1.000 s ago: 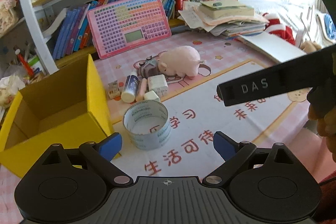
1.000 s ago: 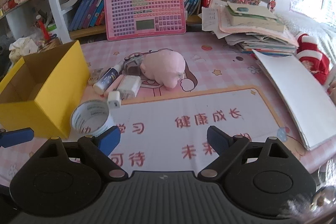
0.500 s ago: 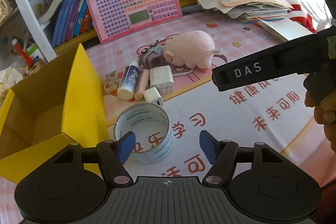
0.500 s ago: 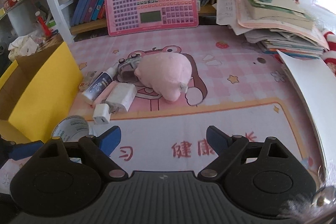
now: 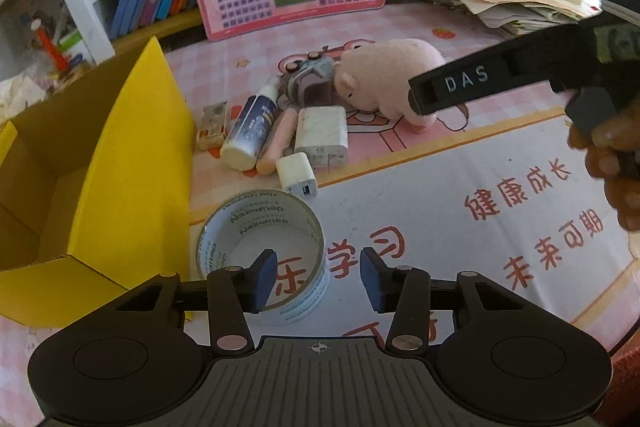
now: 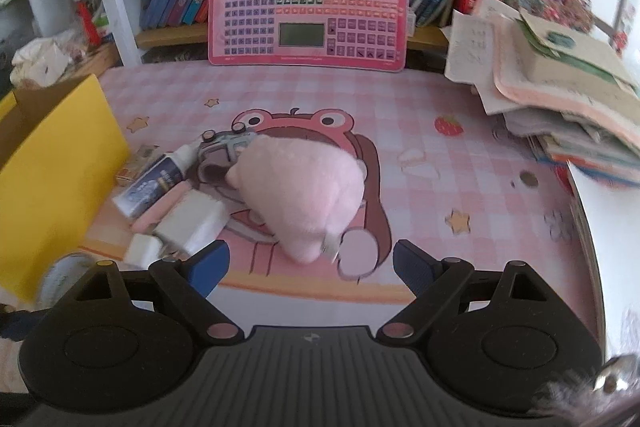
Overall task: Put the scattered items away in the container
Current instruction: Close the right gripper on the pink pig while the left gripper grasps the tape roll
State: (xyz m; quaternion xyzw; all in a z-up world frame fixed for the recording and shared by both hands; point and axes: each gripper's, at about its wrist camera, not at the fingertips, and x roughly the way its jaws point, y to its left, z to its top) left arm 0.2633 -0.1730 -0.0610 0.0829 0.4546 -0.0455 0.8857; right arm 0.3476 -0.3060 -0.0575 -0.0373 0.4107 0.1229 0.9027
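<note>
Black left claw (image 5: 318, 279), blue pads (image 5: 264, 277), silver screws

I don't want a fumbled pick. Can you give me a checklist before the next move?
1. Left gripper straddles the tape roll wall, one finger inside: ok; jaws closing.
2. Pads pressing on the tape: not ok, gap remains.
3. Box open and beside the tape: ok.
4. Right gripper open for the plush: ok, nothing held.
5. Right gripper around the plush: not ok, short of it.
6. Room in the box: cannot tell.
</note>
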